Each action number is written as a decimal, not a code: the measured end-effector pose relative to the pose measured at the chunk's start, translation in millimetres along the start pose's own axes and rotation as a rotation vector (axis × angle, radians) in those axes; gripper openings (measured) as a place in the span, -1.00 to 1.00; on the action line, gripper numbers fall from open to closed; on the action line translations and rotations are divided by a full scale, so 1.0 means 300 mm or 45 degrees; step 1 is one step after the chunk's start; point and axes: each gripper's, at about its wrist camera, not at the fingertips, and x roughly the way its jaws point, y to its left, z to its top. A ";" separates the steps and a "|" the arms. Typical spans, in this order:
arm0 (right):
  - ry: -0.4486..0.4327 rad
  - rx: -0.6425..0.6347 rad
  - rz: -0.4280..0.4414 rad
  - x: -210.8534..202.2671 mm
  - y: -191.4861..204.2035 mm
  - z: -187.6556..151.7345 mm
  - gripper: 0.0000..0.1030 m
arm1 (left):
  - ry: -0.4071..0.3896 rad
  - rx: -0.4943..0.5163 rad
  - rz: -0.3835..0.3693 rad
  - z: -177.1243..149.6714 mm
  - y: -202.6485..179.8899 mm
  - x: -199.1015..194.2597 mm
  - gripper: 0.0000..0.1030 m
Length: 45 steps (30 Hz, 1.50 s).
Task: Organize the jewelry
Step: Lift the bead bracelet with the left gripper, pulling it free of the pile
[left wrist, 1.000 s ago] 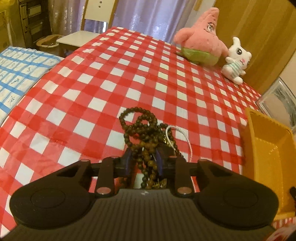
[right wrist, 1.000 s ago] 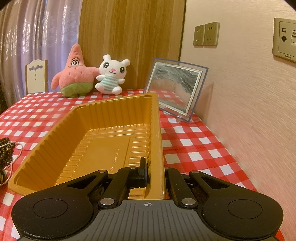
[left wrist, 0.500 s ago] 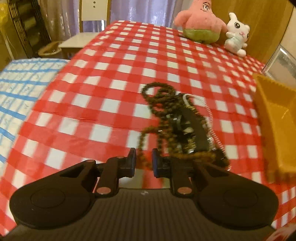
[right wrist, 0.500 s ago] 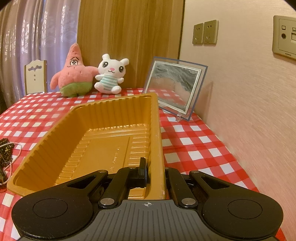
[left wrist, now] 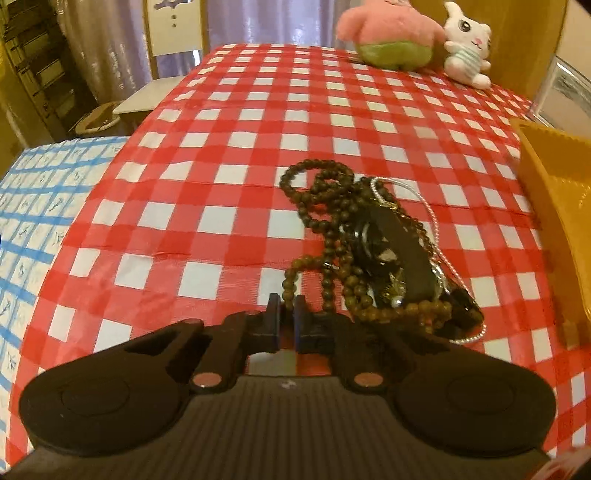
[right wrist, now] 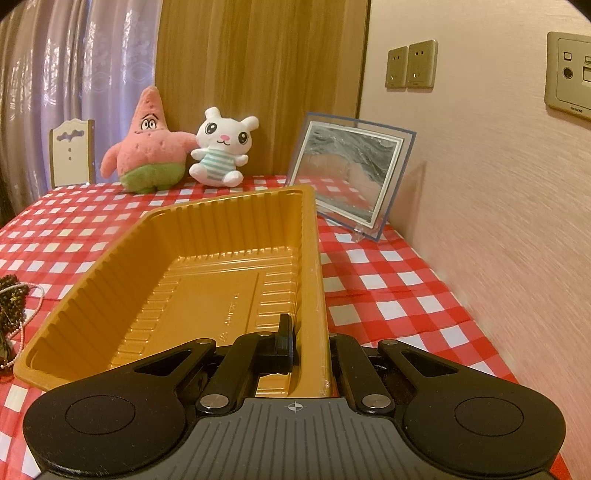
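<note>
A tangle of jewelry lies on the red checked tablecloth [left wrist: 229,155]: a brown bead necklace [left wrist: 314,206], a thin silver chain [left wrist: 436,221] and a black strap-like piece [left wrist: 400,247]. My left gripper [left wrist: 286,310] sits at the pile's near left edge. Its jaws are closing, and one strand of the brown beads runs down between the narrow-set fingertips. My right gripper [right wrist: 310,343] is shut on the right wall of the empty yellow tray [right wrist: 110,277], one finger [right wrist: 284,332] inside and the other hidden behind the wall. The tray's edge [left wrist: 554,192] shows right of the pile [right wrist: 13,295].
A pink star plush [right wrist: 147,155] and a white bunny plush [right wrist: 221,147] sit at the table's far end. A framed picture [right wrist: 354,177] leans by the wall on the right. A chair [left wrist: 173,26] and a blue checked cloth [left wrist: 40,192] lie off the table's left side.
The left gripper drew back from straddling the pile to its near left edge, rolled, and narrowed its jaws onto one bead strand. The right gripper and tray stayed still.
</note>
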 end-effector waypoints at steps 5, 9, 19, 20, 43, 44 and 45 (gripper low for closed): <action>0.002 0.002 0.000 -0.002 0.003 0.000 -0.93 | -0.032 0.000 -0.072 0.011 0.019 -0.083 -0.89; 0.000 0.002 0.000 -0.002 0.004 -0.001 -0.93 | -0.127 0.006 -0.142 0.051 0.044 -0.228 -0.89; -0.003 0.002 0.002 -0.003 0.005 -0.003 -0.93 | -0.384 0.033 -0.177 0.181 0.065 -0.507 -0.90; -0.002 0.002 0.002 -0.004 0.006 -0.004 -0.93 | -0.402 0.032 -0.180 0.191 0.066 -0.525 -0.90; -0.009 -0.004 0.029 -0.004 0.030 0.004 -0.93 | -0.217 0.008 -0.082 0.140 0.122 -0.396 -0.52; -0.008 -0.005 0.030 -0.002 0.028 0.002 -0.93 | -0.162 -0.020 -0.060 0.113 0.139 -0.341 -0.52; -0.007 -0.007 0.031 -0.001 0.029 0.002 -0.93 | -0.122 -0.053 -0.054 0.090 0.157 -0.298 -0.52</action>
